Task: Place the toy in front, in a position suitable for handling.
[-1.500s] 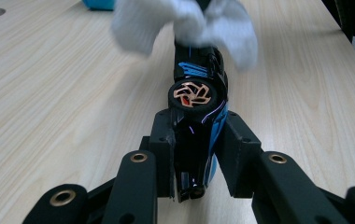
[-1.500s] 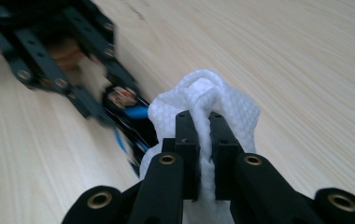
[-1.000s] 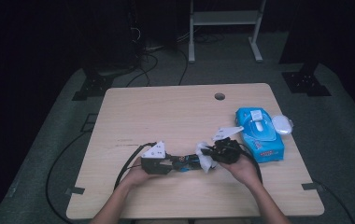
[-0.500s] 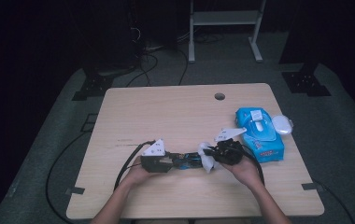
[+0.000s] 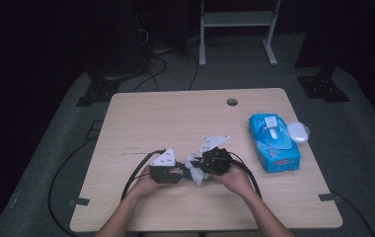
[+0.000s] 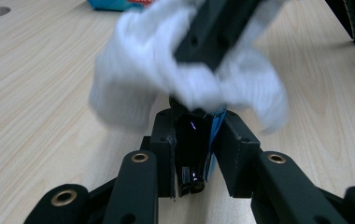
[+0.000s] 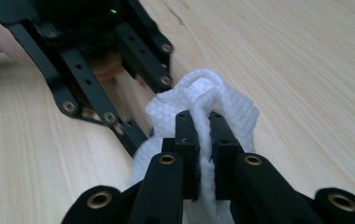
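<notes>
White waffle-textured wipe (image 7: 213, 105); black grippers; blue wipes pack (image 5: 273, 143) (white flap); pale woodgrain table (image 5: 175, 118).

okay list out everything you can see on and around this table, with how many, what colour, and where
Table: one, light wood, centre, with a round hole near its far edge.
Wipes pack: one, blue, right side of the table.
Small oval thing: one, white, against the pack's right side.
Wipe: one, white, between the two grippers near the front edge.
Small dark shiny object: one, black with a blue edge, in the left jaws; cannot tell what it is.
Metal frame: one, pale, on the floor beyond the table.
Left gripper: black, shut on the object.
Right gripper: black, shut on the wipe.
Hands: two, holding the grippers.
</notes>
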### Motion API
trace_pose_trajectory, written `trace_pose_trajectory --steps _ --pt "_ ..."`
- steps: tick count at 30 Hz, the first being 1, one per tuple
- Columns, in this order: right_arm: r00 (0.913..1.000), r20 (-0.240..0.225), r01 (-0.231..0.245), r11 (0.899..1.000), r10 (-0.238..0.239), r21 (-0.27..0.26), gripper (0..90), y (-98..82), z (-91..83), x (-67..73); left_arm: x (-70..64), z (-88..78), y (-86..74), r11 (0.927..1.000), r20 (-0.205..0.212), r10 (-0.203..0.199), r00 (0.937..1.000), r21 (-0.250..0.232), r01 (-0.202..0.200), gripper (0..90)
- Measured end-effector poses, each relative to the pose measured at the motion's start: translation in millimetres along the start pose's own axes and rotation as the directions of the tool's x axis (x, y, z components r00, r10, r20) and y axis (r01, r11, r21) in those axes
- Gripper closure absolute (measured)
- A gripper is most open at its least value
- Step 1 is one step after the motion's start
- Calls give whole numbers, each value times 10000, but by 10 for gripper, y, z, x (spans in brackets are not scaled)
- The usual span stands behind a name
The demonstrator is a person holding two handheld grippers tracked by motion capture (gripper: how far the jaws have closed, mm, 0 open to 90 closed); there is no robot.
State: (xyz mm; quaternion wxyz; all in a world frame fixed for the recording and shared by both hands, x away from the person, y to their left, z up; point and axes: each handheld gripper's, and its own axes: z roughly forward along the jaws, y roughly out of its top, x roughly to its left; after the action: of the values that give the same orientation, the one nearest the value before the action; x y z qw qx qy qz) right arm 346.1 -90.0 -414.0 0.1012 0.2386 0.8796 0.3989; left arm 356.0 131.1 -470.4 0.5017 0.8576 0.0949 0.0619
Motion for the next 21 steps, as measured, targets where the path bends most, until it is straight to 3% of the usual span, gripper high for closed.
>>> trace_pose_trajectory --steps 6,9,10,17,21 --pt "9944 745 -747 9972 745 7 844 -261 -292 -318 19 -5 -5 10000 -8 -54 10000 -31 54 694" --pt "9891 899 -1170 9931 1171 -61 844 -386 -412 -455 39 -3 -12 9998 -117 -205 9997 -77 204 690" --pt "9875 756 -1372 9904 1380 -164 844 -415 -438 -474 53 -5 -15 9996 -199 -295 9994 -48 294 685" --pt "9887 632 -1332 9901 1359 -448 844 -480 -467 -441 118 -23 -36 9939 -328 -1102 9934 -109 1099 628" --pt "9902 482 -1290 9904 1314 -493 843 -493 -476 -414 153 -61 -48 9847 -33 -1713 9852 -323 1711 567"
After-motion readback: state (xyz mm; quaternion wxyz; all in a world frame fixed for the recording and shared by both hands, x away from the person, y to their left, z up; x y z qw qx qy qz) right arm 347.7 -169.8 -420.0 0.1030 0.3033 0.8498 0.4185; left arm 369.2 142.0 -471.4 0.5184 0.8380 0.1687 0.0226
